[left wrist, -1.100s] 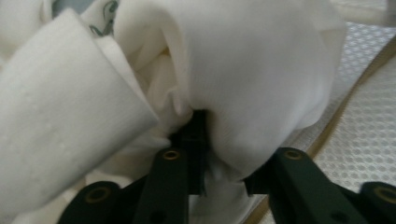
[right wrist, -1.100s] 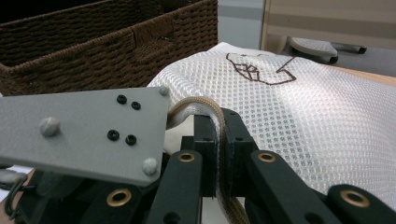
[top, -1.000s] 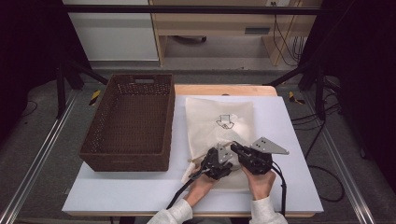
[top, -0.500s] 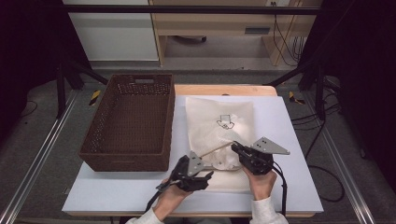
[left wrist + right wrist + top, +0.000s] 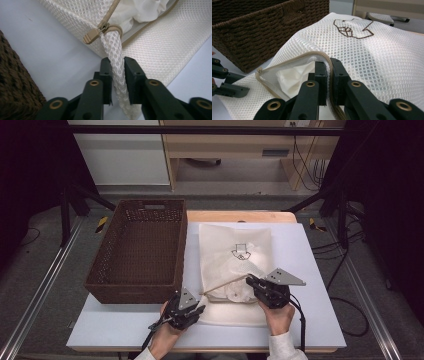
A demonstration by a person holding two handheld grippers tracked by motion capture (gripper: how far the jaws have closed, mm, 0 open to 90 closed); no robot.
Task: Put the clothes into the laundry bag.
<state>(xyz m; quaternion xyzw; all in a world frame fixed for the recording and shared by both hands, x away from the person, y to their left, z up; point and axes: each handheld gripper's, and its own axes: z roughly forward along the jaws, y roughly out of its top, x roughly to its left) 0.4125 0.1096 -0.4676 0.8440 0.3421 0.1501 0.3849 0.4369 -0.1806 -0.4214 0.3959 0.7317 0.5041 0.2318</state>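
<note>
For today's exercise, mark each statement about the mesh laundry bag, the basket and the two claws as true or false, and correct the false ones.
1. The left claw pinches a corner of the mesh bag near the zipper pull. True.
2. The right claw hangs open above the bag. False: it is shut on the zipper edge.
3. The bag's zipper is closed. False: it is open, with white cloth inside.
4. The wicker basket lies left of the bag. True.

I saw the white mesh bag [image 5: 235, 265] lying flat on the table, w/ a brown drawing on it. Its tan zipper [image 5: 294, 60] was partly open. White cloth [image 5: 292, 80] sat inside. One corner was bunched up by the zip pull [image 5: 93, 35].
</note>
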